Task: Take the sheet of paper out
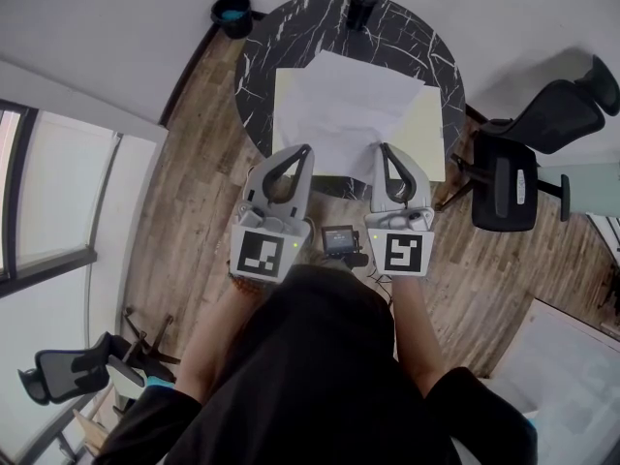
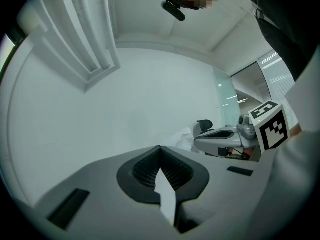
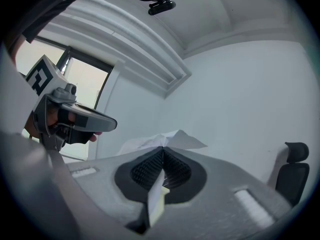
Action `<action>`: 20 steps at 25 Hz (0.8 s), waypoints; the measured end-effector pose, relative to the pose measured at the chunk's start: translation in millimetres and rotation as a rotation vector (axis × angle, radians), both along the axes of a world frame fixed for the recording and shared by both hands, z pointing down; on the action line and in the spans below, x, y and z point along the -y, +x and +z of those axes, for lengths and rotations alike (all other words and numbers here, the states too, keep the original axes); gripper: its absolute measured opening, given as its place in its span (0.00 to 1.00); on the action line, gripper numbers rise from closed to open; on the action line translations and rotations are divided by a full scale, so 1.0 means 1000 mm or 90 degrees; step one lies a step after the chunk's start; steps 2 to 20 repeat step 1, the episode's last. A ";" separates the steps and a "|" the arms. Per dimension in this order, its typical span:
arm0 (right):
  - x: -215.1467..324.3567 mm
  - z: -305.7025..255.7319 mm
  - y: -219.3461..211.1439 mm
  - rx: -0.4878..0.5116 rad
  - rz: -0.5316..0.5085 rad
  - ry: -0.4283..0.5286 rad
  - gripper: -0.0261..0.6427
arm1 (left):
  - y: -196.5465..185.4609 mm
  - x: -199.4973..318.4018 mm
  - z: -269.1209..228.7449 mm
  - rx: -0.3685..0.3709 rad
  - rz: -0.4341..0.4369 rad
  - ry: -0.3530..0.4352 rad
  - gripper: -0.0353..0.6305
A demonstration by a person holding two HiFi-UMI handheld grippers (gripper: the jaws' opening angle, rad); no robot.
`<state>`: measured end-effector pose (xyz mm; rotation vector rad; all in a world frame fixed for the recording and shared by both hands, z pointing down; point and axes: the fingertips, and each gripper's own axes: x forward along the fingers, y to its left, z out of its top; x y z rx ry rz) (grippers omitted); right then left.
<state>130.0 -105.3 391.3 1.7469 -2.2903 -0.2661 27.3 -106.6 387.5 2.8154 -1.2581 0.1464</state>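
— Where is the sheet of paper [image 1: 344,100]?
— It lies a little creased on top of a pale yellow folder [image 1: 433,129], on the round black marble table [image 1: 291,27]. Its near edge points toward the person.
— And the tongs?
— The left gripper [image 1: 306,151] has its jaws pressed together on a white strip of that near edge. The right gripper [image 1: 386,150] pinches the sheet too, and a pale yellow edge shows between its jaws beside the white one.
— Do the grippers touch?
— No, they are side by side, near each other.
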 end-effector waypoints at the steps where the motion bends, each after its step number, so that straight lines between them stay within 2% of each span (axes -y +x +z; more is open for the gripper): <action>1: 0.001 0.001 0.000 0.000 0.000 -0.002 0.03 | -0.001 0.001 0.000 0.000 -0.001 0.000 0.04; 20: 0.001 0.001 0.000 0.000 0.000 -0.002 0.03 | -0.001 0.001 0.000 0.000 -0.001 0.000 0.04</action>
